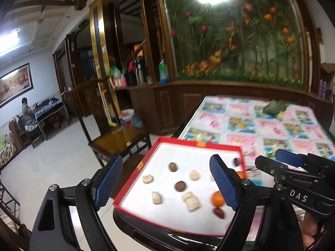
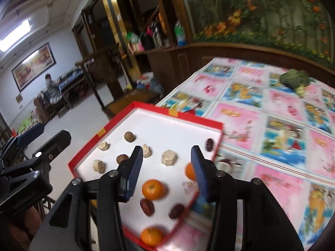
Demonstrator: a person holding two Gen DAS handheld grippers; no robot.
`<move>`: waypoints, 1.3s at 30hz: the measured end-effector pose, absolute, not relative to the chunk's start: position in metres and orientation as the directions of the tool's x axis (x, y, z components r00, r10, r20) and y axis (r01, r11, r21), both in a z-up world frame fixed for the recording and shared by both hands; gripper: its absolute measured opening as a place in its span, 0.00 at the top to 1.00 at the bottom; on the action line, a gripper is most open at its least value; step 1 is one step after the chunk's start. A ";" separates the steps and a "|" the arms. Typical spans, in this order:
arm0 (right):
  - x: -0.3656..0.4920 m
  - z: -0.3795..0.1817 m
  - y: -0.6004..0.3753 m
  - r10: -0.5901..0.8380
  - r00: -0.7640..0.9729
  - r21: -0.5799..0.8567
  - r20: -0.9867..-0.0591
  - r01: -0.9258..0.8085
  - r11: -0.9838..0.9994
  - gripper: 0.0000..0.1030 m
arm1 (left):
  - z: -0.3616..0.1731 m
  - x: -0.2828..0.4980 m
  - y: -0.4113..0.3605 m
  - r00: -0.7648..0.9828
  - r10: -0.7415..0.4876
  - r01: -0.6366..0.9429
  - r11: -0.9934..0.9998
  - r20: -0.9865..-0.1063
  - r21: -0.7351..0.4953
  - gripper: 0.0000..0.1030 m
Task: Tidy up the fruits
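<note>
A red box lid with a white inside (image 1: 146,159) (image 2: 134,106) lies at the table's near left corner. In it are small oranges (image 2: 152,189) (image 1: 217,198), dark red dates (image 2: 147,206) (image 1: 218,212), brown round longans (image 2: 128,136) (image 1: 173,166) and pale beige lumps (image 2: 168,157) (image 1: 191,201). My left gripper (image 1: 166,186) is open and empty above the lid's left part. My right gripper (image 2: 166,172) is open and empty above the lid's middle, with an orange just beyond its jaws. The right gripper also shows in the left wrist view (image 1: 293,167).
The table carries a pink and blue picture cloth (image 2: 272,129). A green leafy bundle (image 2: 294,79) lies at its far side. A wooden chair (image 1: 119,138) stands left of the table, over a white tiled floor. A person sits at a far desk (image 1: 27,115).
</note>
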State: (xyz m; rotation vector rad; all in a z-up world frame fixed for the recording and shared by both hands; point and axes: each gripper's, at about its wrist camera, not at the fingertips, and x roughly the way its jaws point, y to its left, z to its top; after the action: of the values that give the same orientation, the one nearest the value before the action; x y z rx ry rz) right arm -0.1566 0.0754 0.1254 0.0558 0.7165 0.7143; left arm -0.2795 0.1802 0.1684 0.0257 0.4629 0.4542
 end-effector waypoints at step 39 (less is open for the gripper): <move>-0.324 0.170 -0.019 0.657 0.688 0.229 -0.310 -0.617 0.753 0.00 | 0.191 -0.385 0.160 0.797 0.516 -0.527 0.848 -0.314 0.057 0.00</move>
State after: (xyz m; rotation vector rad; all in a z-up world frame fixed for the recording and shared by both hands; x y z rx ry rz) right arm -0.3239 -0.0192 0.1703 0.1095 0.3889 0.7142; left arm -0.3853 0.1598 0.1908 -0.0337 0.3272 0.5597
